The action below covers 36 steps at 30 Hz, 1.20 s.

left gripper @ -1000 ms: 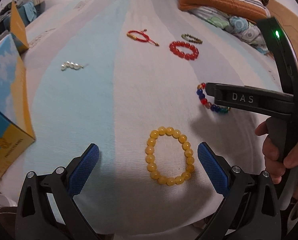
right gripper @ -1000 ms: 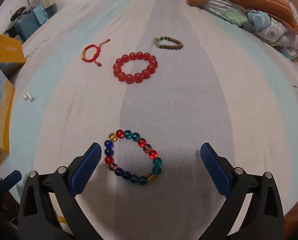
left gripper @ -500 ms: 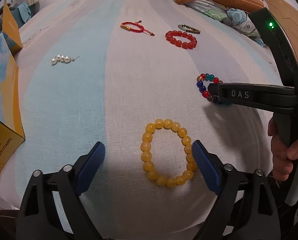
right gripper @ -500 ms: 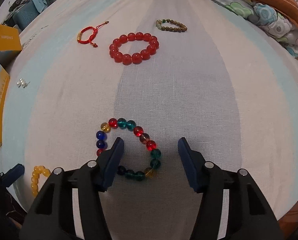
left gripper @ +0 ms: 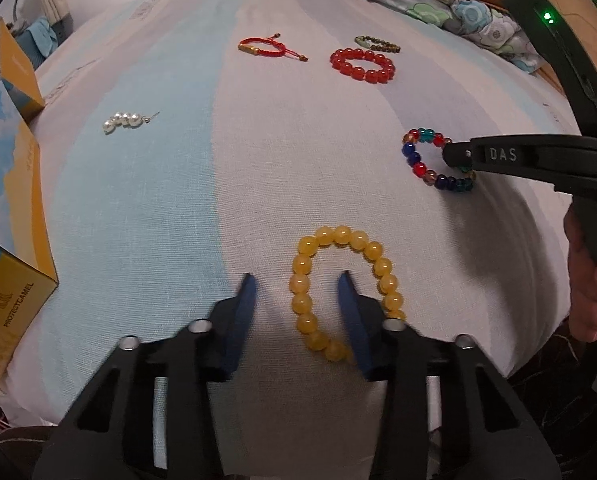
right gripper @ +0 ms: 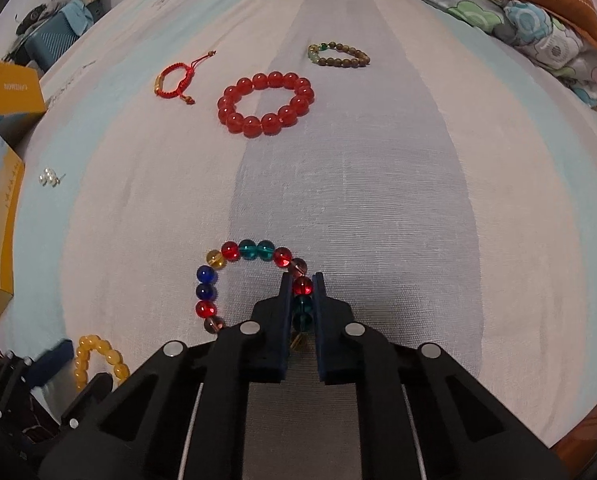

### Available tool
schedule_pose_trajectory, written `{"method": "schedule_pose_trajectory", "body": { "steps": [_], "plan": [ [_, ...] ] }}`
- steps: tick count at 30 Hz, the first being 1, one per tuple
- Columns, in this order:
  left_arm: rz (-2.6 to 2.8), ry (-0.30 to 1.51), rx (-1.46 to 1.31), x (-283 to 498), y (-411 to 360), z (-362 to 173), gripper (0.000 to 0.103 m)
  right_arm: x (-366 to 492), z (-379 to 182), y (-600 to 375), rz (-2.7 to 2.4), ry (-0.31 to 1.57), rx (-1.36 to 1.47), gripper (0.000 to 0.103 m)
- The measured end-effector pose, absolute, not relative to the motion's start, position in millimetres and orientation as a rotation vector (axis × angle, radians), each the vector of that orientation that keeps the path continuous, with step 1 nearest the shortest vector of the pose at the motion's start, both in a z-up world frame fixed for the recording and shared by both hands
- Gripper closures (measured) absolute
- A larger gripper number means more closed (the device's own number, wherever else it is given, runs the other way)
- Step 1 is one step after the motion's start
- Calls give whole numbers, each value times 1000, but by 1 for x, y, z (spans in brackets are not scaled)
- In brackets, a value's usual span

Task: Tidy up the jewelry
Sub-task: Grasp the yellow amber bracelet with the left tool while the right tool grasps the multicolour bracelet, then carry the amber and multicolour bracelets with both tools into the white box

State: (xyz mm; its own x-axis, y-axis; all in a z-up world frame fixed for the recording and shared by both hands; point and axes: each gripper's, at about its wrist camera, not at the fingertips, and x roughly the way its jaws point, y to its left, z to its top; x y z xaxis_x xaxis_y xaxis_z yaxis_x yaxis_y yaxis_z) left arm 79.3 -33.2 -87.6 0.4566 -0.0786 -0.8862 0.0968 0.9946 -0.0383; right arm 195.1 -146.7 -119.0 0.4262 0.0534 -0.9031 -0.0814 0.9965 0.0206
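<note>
The multicolored bracelet (right gripper: 254, 284) lies on the bed (right gripper: 378, 200) with my right tool (right gripper: 301, 280) clenched on its right-hand beads. My left tool (left gripper: 296, 288), partly closed but not gripping, straddles the left side of the yellow bracelet (left gripper: 348, 288). The red bracelet (right gripper: 266, 104) lies well ahead.
</note>
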Motion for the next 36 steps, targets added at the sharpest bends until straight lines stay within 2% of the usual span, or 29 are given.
{"method": "schedule_pose_trajectory", "body": {
  "steps": [2,4,17,36],
  "plan": [
    [-110,1095,9,79,-31,-86,88,195,-117,-149,86,1121,-12,94],
    [-102,1103,-11,80,-27,-85,94,195,-113,-151,89,1109,7,94],
    [-139,1104,-80,74,-25,-70,94,192,-84,-165,98,988,117,94],
    [-191,1049,-59,58,-39,-23,94,186,-68,-166,108,959,144,94]
  ]
}}
